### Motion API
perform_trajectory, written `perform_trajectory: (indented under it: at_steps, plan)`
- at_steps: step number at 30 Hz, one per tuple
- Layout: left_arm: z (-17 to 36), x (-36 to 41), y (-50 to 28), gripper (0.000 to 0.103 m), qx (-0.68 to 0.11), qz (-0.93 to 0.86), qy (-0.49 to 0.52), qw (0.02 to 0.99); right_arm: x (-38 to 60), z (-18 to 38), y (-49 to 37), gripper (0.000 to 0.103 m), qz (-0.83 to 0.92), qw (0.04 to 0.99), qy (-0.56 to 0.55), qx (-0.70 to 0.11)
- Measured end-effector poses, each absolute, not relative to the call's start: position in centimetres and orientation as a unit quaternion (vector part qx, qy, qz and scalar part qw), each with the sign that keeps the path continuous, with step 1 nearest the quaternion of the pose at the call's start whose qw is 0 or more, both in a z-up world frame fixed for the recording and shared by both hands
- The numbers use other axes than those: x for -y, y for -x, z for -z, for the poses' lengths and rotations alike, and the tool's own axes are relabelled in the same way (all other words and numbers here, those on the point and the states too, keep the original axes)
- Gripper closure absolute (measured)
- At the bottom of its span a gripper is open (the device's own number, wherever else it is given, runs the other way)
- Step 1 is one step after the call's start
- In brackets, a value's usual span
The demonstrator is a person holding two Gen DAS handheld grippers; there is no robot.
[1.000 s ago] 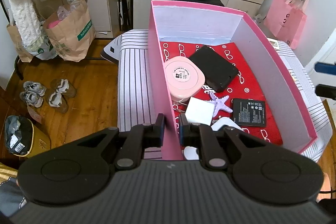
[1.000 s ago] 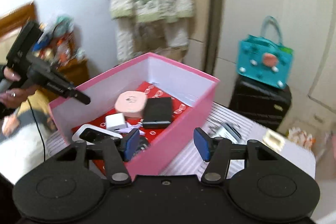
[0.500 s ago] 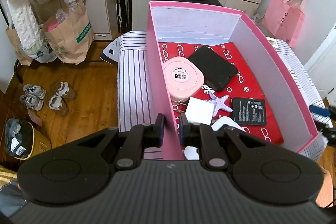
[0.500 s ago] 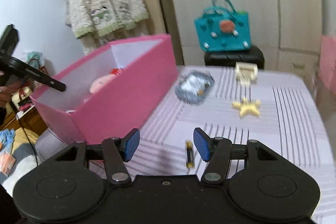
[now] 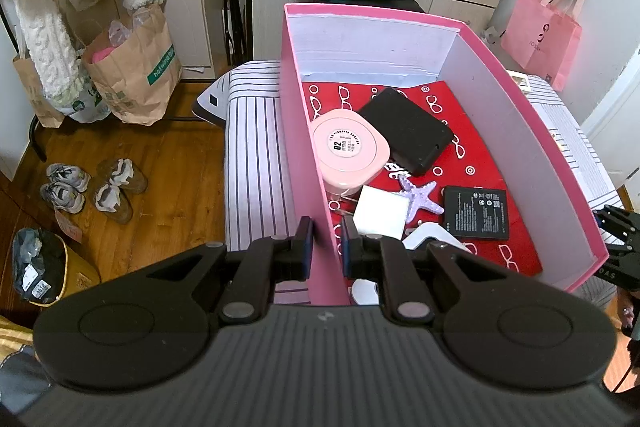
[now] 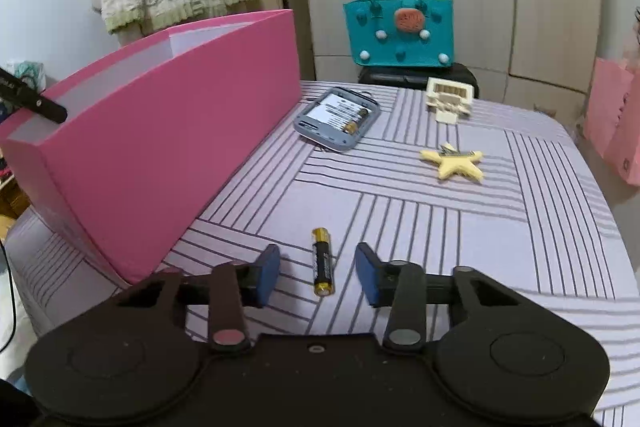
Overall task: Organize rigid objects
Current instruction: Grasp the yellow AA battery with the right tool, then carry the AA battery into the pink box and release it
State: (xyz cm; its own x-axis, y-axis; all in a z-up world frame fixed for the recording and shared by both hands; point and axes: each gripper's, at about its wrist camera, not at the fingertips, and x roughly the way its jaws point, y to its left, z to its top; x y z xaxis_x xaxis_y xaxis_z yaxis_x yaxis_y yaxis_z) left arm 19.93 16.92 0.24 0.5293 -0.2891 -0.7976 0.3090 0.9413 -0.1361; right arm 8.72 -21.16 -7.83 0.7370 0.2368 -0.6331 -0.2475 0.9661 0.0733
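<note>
Left gripper pinched on the near part of the left wall of the pink box, judged to steady the box while items go in. Right gripper spread wide, low over the striped surface, fingers straddling the battery without touching it; battery lying lengthwise along the gap, near the front edge, judged the next pick. Remaining loose on the surface: yellow star toward the right edge, grey device just beside the box's far end, cream piece at the far edge. Visible only from the left wrist: box contents on a red liner, namely pink case, black case, flat black cell, purple star, white block. Visible only from the right wrist: battery and all loose items.
</note>
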Motion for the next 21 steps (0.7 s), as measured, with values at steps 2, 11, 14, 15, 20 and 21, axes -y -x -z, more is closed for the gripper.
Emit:
perform_trajectory:
  at_steps: [2, 11, 14, 15, 20, 21]
  plan:
    - [-0.2, -17.0, -19.8, 0.09, -0.452, 0.172, -0.011, 0.875, 20.9, 7.9, -8.5, 0.06, -0.128, 0.932, 0.016, -0.338]
    - [-0.2, -17.1, -19.8, 0.09, -0.451, 0.173, -0.01, 0.876, 21.4, 7.1, -9.1, 0.092, -0.116, 0.934, 0.018, -0.338]
    - [-0.2, -17.0, -19.8, 0.09, -0.451, 0.172, -0.012, 0.876, 21.3, 5.9, -9.5, 0.092, -0.119, 0.937, 0.017, -0.327]
    - [-0.2, -17.1, -19.8, 0.09, -0.451, 0.172, -0.013, 0.876, 21.2, 5.3, -9.7, 0.092, -0.121, 0.939, 0.018, -0.322]
    - [-0.2, -17.0, -19.8, 0.09, -0.453, 0.168, -0.016, 0.875, 20.6, 1.7, -10.7, 0.092, -0.146, 0.946, 0.009, -0.29]
    - [-0.2, -17.0, -19.9, 0.09, -0.454, 0.167, -0.016, 0.875, 20.6, 0.9, -11.0, 0.092, -0.149, 0.945, -0.007, -0.29]
